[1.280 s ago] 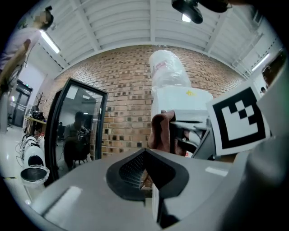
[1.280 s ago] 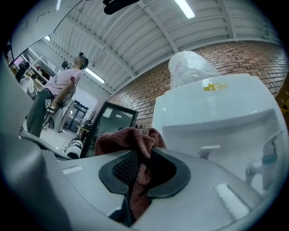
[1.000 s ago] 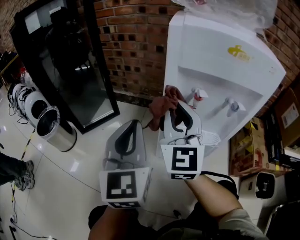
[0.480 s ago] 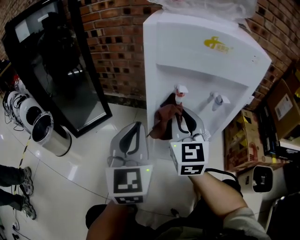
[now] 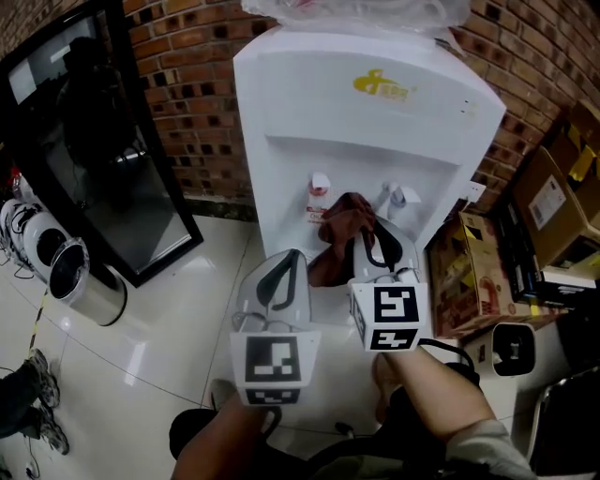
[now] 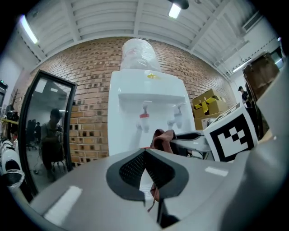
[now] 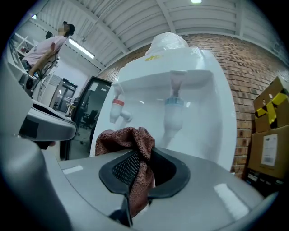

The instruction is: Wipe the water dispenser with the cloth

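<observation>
The white water dispenser (image 5: 366, 131) stands against the brick wall, with a red tap (image 5: 319, 187) and a blue tap (image 5: 398, 195) in its recess. My right gripper (image 5: 364, 232) is shut on a brown cloth (image 5: 339, 225), which it holds level just in front of the recess, below and between the taps. The right gripper view shows the cloth (image 7: 122, 137) bunched over the jaw tips of the right gripper (image 7: 146, 151), close to the dispenser (image 7: 203, 117). My left gripper (image 5: 291, 258) sits lower left of the cloth with its jaws together and nothing in them; the left gripper (image 6: 145, 151) points at the dispenser (image 6: 149, 99).
A plastic-wrapped bottle (image 5: 356, 14) tops the dispenser. A black-framed glass panel (image 5: 103, 159) leans on the brick wall at left, with a steel bin (image 5: 80, 277) in front of it. Cardboard boxes (image 5: 553, 187) crowd the right side. A person's legs show below.
Both grippers have moved in toward the dispenser's front. The cloth has gone from the dispenser's left side to the recess under the taps. The grip is unchanged.
</observation>
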`<state>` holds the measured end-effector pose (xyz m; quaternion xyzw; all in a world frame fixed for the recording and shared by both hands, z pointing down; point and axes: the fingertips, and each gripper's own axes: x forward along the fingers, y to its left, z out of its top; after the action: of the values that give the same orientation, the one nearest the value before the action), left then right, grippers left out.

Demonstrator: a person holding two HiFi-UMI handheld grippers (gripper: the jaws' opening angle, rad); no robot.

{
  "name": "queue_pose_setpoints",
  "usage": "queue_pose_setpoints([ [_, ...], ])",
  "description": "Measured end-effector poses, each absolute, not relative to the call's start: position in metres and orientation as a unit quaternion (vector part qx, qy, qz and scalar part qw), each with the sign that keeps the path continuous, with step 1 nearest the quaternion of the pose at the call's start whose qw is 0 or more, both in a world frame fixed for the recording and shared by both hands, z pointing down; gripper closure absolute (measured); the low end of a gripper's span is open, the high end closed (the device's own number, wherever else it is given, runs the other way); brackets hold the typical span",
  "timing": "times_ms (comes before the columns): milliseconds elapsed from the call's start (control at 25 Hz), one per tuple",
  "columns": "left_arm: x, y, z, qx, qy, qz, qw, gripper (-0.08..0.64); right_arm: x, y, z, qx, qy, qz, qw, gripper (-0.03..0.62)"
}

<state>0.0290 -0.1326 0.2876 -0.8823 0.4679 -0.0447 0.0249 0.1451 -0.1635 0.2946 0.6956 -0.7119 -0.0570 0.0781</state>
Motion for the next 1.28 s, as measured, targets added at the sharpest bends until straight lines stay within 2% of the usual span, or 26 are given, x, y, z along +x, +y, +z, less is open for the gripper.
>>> queue_pose_setpoints([
  [360,0.094,-0.114,0.284,-0.904,0.425,-0.028,0.025,0.560,0.221,-0.114,0.282,0.731,-0.670,-0.079,0.100,0.518],
  [600,0.117,-0.100,0.288,-0.909,0.415,-0.033,0.031,0.560,0.248,-0.086,0.236,0.746,-0.646,-0.143,0.071,0.518],
  [800,0.114,-0.101,0.303,-0.904,0.422,-0.056,0.037,0.560,0.279,-0.085,0.235,0.763,-0.630,-0.129,0.060,0.518],
  [1080,0.092,-0.110,0.299,-0.891,0.448,-0.054,0.040,0.560,0.277,-0.092,0.246,0.754,-0.643,-0.112,0.065,0.518],
  [1280,0.053,-0.119,0.296,-0.876,0.476,-0.065,0.039,0.560,0.233,-0.085,0.242,0.716,-0.686,-0.121,0.043,0.518],
])
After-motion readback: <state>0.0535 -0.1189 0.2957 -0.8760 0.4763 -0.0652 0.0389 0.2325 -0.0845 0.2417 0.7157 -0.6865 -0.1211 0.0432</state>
